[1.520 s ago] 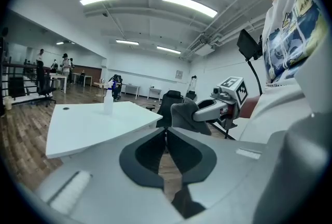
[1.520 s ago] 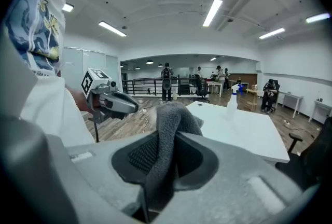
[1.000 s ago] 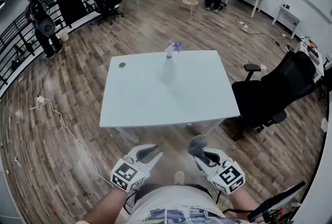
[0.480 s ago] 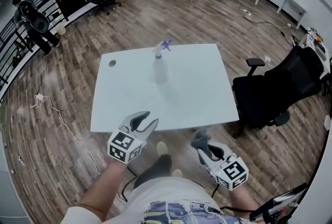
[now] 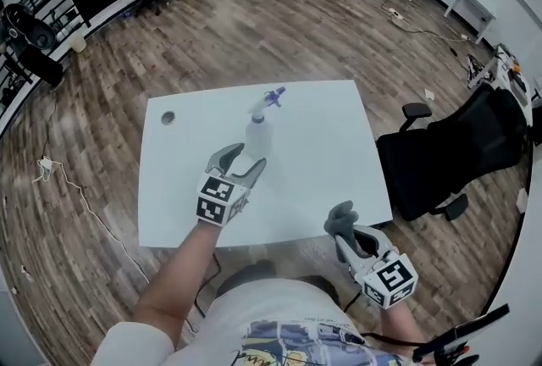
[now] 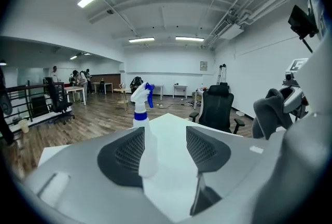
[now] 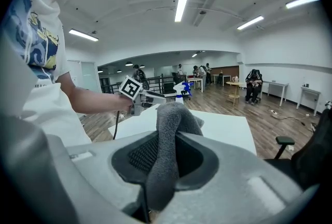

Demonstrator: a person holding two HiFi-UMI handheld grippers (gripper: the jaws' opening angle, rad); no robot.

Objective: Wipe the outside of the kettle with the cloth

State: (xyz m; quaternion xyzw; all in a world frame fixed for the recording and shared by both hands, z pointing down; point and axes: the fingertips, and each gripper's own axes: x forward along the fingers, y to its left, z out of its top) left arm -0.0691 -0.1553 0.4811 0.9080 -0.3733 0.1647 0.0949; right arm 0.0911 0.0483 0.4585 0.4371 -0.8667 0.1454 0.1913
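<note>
Your left gripper's (image 5: pixel 244 159) ribbed dark pads (image 6: pixel 124 158) are opening, a translucent blue-triggered plastic spray bottle (image 5: pixel 258 132) between them unpressed; at five o'clock your right gripper (image 5: pixel 349 235) clamps fuzzy grey cloth (image 5: pixel 340 217).

A spray bottle (image 5: pixel 258 134) stands on the desk (image 5: pixel 326 144), with a chair (image 5: pixel 440 157) to the desk's right. The cloth (image 5: pixel 340 215), in the right claw (image 5: pixel 344 230), is at the desk's near edge.

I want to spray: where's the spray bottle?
Head view: the spray bottle stands on the white table, just ahead of the left gripper, whose opening jaws hold nothing.
</note>
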